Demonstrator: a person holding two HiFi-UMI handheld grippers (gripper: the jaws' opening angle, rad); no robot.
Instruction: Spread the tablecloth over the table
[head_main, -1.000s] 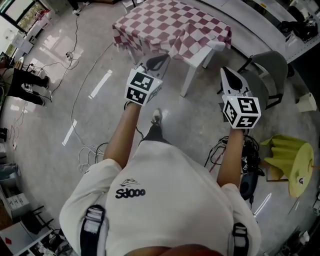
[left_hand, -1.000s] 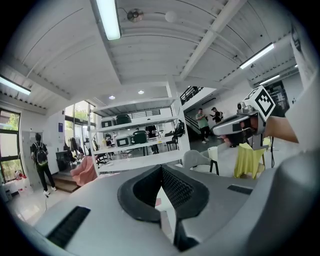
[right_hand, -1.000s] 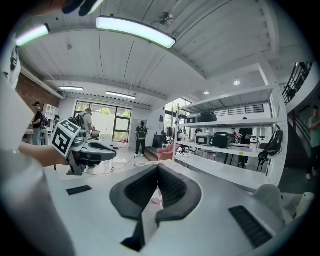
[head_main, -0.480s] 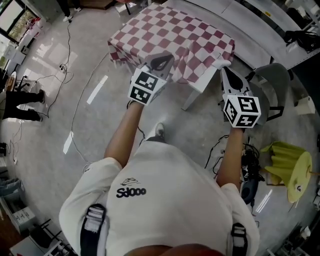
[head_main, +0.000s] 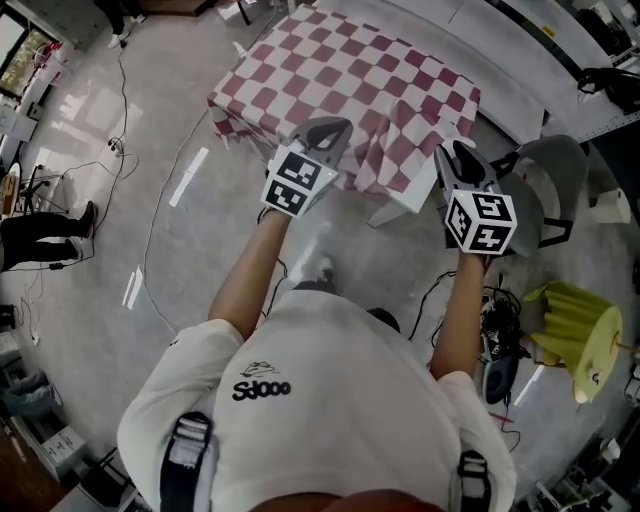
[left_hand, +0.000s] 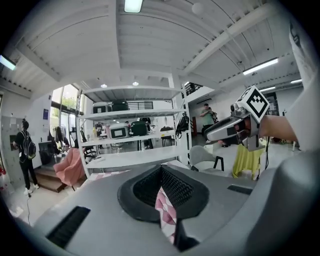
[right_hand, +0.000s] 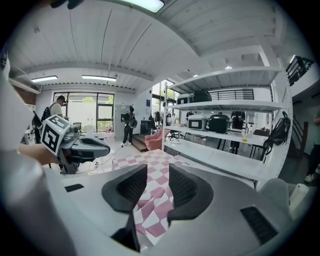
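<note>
One red-and-white checked tablecloth (head_main: 345, 90) is seen on one white table (head_main: 398, 207), with two grippers at its near edge and one grey chair (head_main: 548, 172) at the right. The left gripper (head_main: 326, 129) is clamped on a fold of the cloth. The right gripper (head_main: 455, 156) is opening, with cloth lying loose between its parted jaws. Compared with a second ago, both grippers are brought from short of the table up to its edge. The near right table corner is left bare. Open grey floor (head_main: 190, 240) is found at the left, and the chair stands near the right gripper.
</note>
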